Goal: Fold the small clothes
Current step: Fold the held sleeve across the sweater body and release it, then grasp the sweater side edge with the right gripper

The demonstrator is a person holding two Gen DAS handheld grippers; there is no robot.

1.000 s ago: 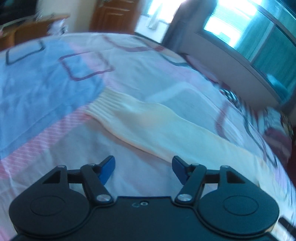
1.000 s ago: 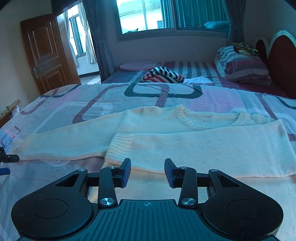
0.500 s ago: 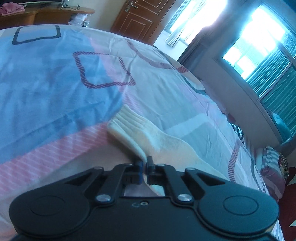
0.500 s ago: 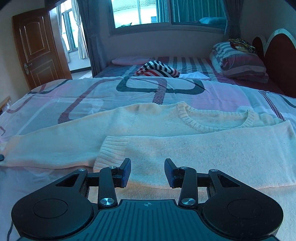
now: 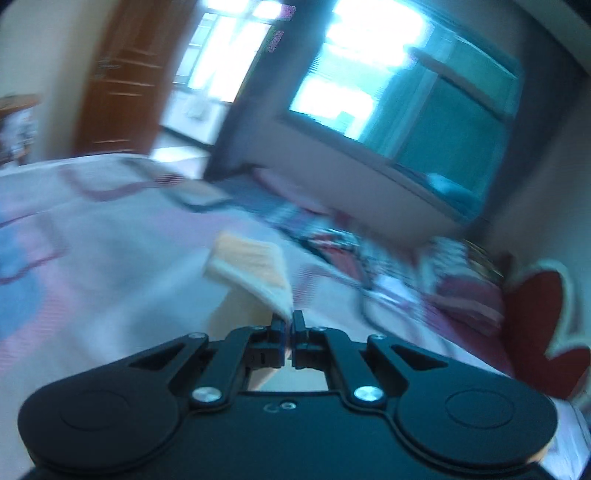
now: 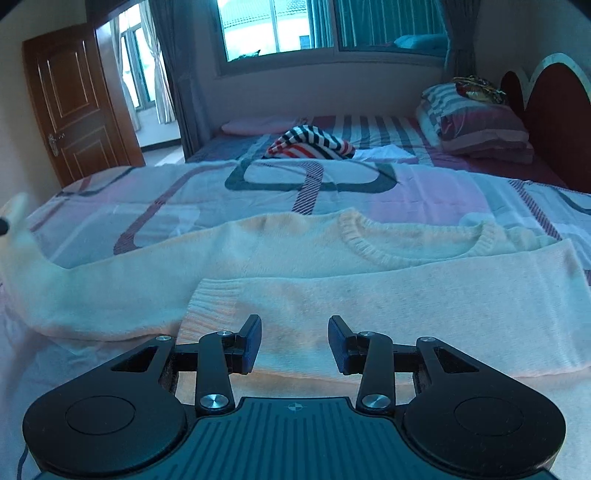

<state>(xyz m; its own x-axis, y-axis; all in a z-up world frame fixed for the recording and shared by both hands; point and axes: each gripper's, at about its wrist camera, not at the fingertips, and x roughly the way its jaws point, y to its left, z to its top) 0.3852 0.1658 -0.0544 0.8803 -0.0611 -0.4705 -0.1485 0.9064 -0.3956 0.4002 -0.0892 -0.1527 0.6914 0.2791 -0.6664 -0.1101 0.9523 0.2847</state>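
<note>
Left gripper (image 5: pixel 289 320): jaws pressed together on the ribbed cuff (image 5: pixel 251 264) of the cream sweater's sleeve, pinching a thin edge of knit between the pads. The cuff stands raised off the bedspread, fanning upward and away from the fingertips. The left wrist view is heavily blurred.

Right gripper (image 6: pixel 294 341): jaws spread, with nothing between them. It hovers just above the folded-over sleeve at the near edge of the bed, pads clear of the fabric.

Cream sweater (image 6: pixel 369 266): lies flat across the near half of the bed, its neckline (image 6: pixel 413 243) facing the far side. One sleeve is folded across the body, with its ribbed cuff (image 6: pixel 210 306) lying just ahead of the right gripper. The other sleeve (image 6: pixel 74 284) stretches out toward the left edge of the bed, and its end lifts up at the frame's left margin, blurred.

Bedspread (image 6: pixel 314 188): pale pink, blue and white with dark outlined rectangles, covering the near bed under the sweater.

Striped garment (image 6: pixel 310 146): crumpled red, white and dark heap, on the far side beyond the bedspread, well apart from the sweater.

Pillows (image 6: pixel 476 125): striped stack at the far right corner, against the red headboard (image 6: pixel 546 110).

Door (image 6: pixel 74 107): brown wooden, at the left past the bed.

Window (image 6: pixel 314 26): on the far wall, curtains at its sides.
</note>
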